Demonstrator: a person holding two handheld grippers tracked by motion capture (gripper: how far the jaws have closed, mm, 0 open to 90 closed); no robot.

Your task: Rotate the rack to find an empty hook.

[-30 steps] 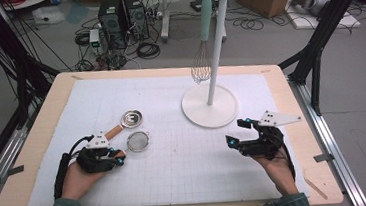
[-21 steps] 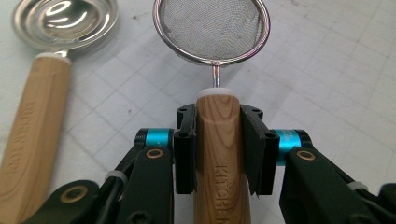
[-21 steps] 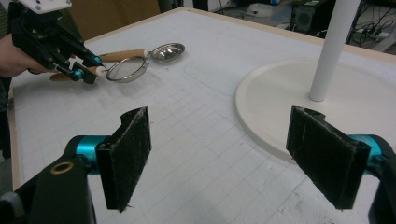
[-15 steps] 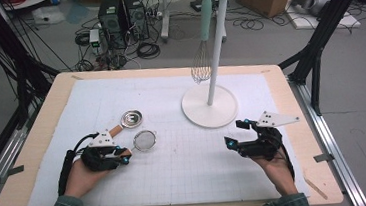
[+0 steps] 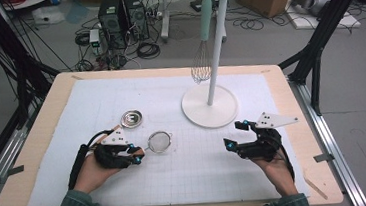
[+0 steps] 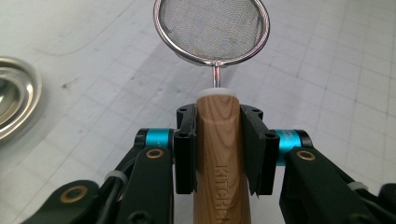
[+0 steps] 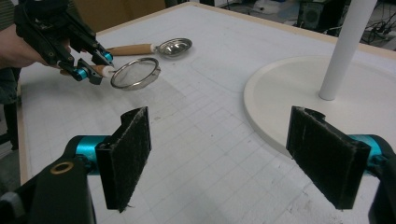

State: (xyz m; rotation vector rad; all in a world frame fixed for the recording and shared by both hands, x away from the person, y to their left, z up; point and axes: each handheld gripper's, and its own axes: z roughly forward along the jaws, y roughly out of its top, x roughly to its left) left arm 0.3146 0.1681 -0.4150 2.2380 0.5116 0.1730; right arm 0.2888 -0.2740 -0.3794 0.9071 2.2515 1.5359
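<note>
While my right hand-held gripper (image 7: 219,158) sits released, I log my left hand-held gripper (image 6: 219,154) clenching the wooden-handled round steel mesh strainer (image 6: 212,28) above the table (image 5: 34,146).

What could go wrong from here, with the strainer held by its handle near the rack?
The left gripper clamps the strainer near the top end of its wooden handle, so the mesh head juts out and might swing or twist in the fingers. The whisk already hangs on the rack; a lifted strainer might knock it. The spoon lies close and could get nudged.
</note>
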